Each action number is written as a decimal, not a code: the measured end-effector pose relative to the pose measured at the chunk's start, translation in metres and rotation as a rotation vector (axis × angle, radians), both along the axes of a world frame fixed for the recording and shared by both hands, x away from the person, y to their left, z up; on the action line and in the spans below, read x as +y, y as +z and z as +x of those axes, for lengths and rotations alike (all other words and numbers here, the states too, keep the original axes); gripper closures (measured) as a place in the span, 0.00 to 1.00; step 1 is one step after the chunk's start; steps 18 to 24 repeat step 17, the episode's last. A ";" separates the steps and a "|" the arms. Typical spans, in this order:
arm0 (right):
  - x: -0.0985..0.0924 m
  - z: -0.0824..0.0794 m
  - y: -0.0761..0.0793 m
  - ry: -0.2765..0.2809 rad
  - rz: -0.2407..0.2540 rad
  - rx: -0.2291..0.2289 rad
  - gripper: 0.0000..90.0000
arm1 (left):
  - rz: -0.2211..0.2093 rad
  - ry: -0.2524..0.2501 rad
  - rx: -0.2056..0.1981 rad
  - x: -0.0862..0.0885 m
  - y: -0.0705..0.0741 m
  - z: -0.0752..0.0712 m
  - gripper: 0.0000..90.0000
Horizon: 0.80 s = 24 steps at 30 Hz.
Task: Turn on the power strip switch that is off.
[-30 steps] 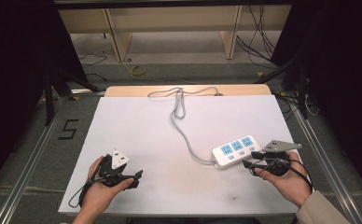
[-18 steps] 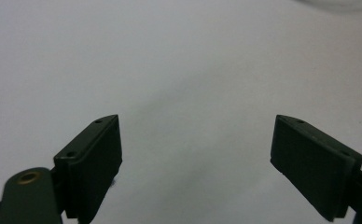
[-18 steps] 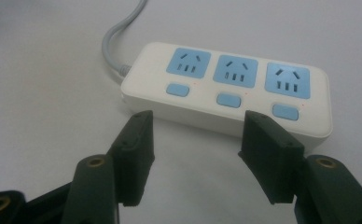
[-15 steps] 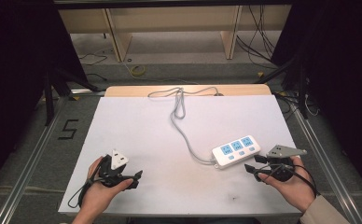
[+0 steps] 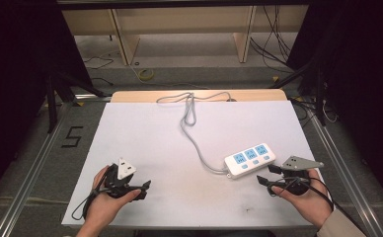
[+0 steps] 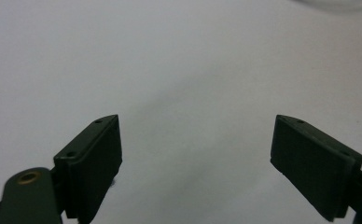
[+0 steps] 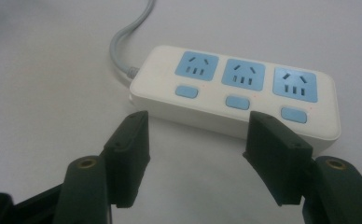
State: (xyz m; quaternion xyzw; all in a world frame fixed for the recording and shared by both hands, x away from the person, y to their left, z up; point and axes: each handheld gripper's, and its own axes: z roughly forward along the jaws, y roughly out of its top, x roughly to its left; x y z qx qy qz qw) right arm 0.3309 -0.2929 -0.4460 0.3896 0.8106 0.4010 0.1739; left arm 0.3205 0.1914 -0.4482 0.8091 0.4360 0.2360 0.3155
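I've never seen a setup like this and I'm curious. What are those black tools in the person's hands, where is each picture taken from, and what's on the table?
A person holds a hand-held clamp tool in each hand: the left gripper and the right gripper. One picture looks down from above the table. The other two come from small cameras riding on each gripper, looking along its two black jaws. On the table lies a white power strip with three blue sockets and a grey cord. Both grippers stand open and hold nothing. The right one's jaws have just been opening, with the power strip just ahead of them.

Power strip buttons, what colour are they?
Light blue buttons on the white power strip, best in the right gripper view.
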 end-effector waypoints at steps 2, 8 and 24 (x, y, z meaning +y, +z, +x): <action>0.000 0.000 0.000 -0.003 0.005 -0.005 0.44 | -0.002 0.002 0.000 0.000 0.000 0.000 0.18; -0.001 0.001 0.000 -0.006 0.011 -0.012 0.43 | 0.000 0.000 0.000 -0.001 0.000 0.001 0.18; -0.003 0.001 0.000 -0.015 0.017 -0.013 0.43 | -0.001 0.000 0.001 -0.001 0.000 0.001 0.18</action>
